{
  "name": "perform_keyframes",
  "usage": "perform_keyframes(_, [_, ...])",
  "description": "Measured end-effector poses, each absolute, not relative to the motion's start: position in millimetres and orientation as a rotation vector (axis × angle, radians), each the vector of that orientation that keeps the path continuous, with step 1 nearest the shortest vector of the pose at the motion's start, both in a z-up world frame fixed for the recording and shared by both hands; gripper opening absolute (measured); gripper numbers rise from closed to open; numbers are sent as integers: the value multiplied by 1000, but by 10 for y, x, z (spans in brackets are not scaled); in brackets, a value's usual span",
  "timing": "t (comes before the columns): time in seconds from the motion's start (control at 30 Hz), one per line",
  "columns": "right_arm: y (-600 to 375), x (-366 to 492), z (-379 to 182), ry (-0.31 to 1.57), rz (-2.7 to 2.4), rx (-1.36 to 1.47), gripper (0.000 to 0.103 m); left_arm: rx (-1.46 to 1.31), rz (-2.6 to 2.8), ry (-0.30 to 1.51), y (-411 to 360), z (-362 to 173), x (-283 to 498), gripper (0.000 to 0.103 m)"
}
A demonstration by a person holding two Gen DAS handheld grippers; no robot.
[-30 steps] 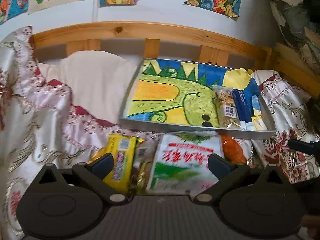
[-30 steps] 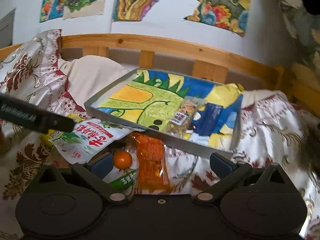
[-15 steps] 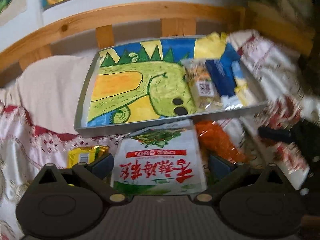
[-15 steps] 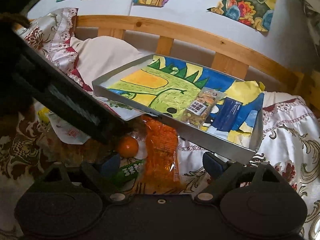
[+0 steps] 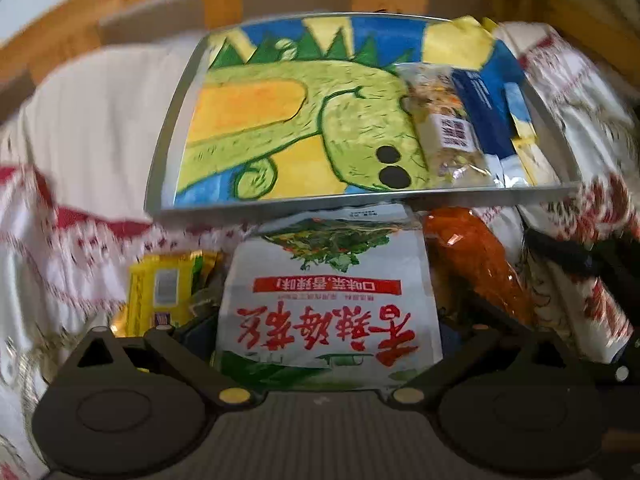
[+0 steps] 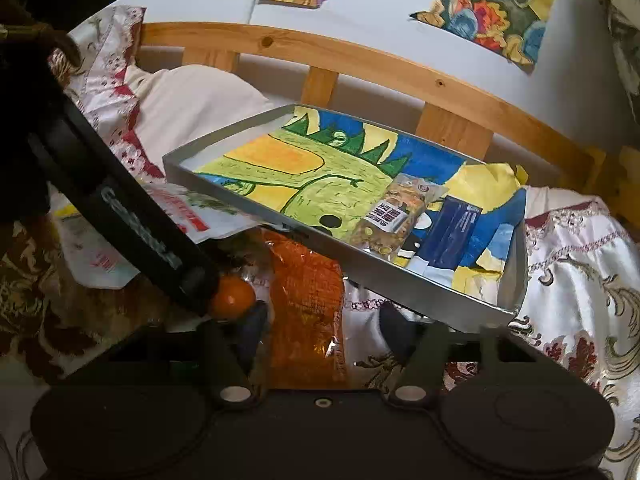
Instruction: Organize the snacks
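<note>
My right tool (image 6: 320, 320) has been closing around the orange packet (image 6: 306, 300), pads not yet pressing, so I'd centre it before squeezing, while my left tool (image 5: 328, 328) stands wide open astride the white bag (image 5: 328, 304).

Bed covered by a patterned white-and-red bedspread (image 6: 576, 264), grey tray (image 6: 404, 280) set on it, white packet (image 5: 332, 300), orange packet (image 6: 308, 292), yellow packet (image 5: 160, 292) laid beside the tray.

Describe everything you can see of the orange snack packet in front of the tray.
The orange snack packet is a long, glossy, crinkled plastic pouch with orange contents showing through. It lies flat on the patterned bedcover, its far end at or under the grey tray's near wall, beside the white snack bag. The right gripper straddles it, and its jaws have just been closing; whether the pads touch it cannot be seen.
</note>
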State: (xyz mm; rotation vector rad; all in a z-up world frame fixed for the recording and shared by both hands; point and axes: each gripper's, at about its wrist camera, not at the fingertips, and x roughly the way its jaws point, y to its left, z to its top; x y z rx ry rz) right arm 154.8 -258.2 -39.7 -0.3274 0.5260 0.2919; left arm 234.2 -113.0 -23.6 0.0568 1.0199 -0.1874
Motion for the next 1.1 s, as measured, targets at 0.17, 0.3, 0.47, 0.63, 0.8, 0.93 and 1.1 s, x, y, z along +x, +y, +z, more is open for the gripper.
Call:
perform_keyframes(0.17, [-2584, 1586, -418, 537, 306, -316, 51, -51, -225, 1016, -976, -198, 2374, 100])
perform_keyframes(0.3, [-2574, 1594, -428, 551, 328, -303, 40, -90, -235, 1012, -935, -175, 2363, 99])
perform_keyframes(0.47, [-2594, 1598, -411, 561, 316, -284, 33, -114, -243, 991, -885, -137, 2291, 99])
perform_keyframes(0.63, [-2551, 1529, -394, 541, 307, -332, 29, -148, -240, 977, -818, -87, 2197, 99])
perform_keyframes(0.8, [-2535, 1439, -340, 507, 302, -365, 26, -192, -231, 945, -716, -8, 2138, 99])
perform_keyframes(0.93, [-2555, 1399, -293, 481, 278, -371, 25, -221, -213, 914, -626, 76, 2097, 99])
perform_keyframes(1.1, [-2631, 1344, -186, 447, 248, -335, 11, -247, -189, 877, -537, 184, 2131, 99])
